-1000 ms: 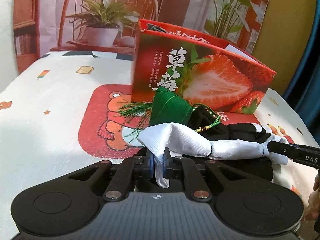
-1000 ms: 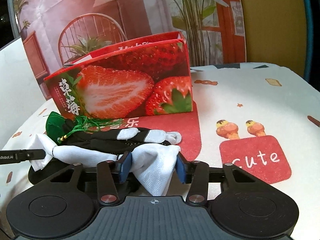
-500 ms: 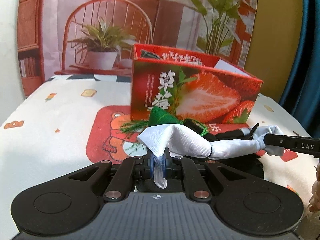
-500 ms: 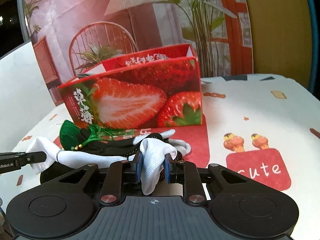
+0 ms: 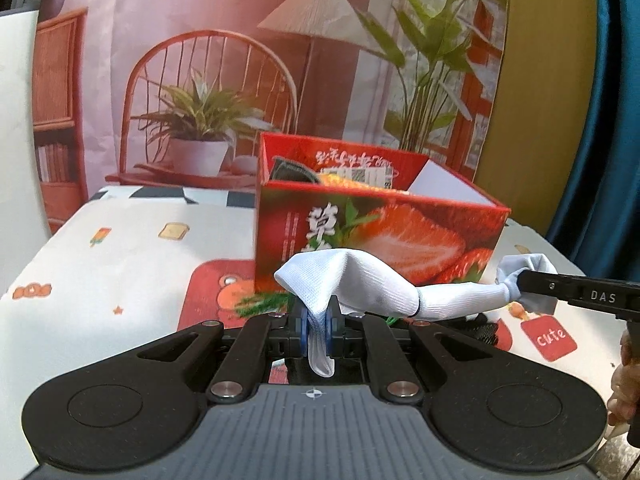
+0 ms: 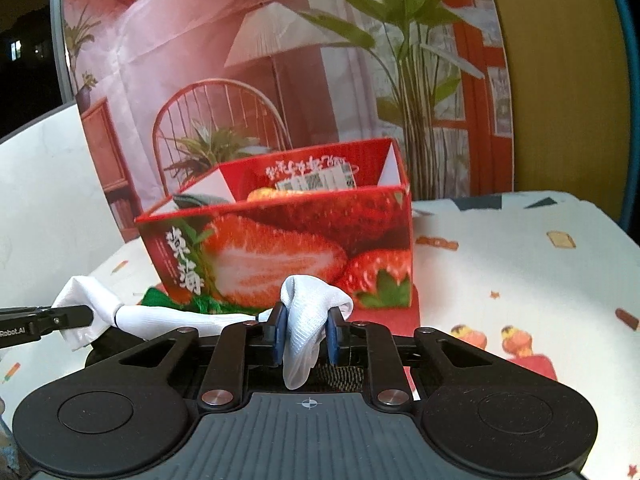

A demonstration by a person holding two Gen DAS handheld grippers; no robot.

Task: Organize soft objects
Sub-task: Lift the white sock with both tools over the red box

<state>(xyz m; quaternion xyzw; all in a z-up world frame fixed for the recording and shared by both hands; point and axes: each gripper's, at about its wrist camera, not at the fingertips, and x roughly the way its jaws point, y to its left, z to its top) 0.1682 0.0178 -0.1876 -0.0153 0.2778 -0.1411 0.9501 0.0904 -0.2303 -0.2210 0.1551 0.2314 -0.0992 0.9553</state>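
Observation:
A white sock hangs stretched in the air between my two grippers, in front of the red strawberry box. My left gripper is shut on one end of it. My right gripper is shut on the other end. The right gripper's finger also shows at the right of the left wrist view, pinching the sock. The box is open at the top, with a grey cloth and an orange item inside.
A green tasselled pouch and black fabric lie on the patterned tablecloth under the sock, in front of the box. A printed backdrop stands behind the table.
Both grippers have lifted the white sock up off the pile. The right gripper shut on its end of the sock. The box top has come into view.

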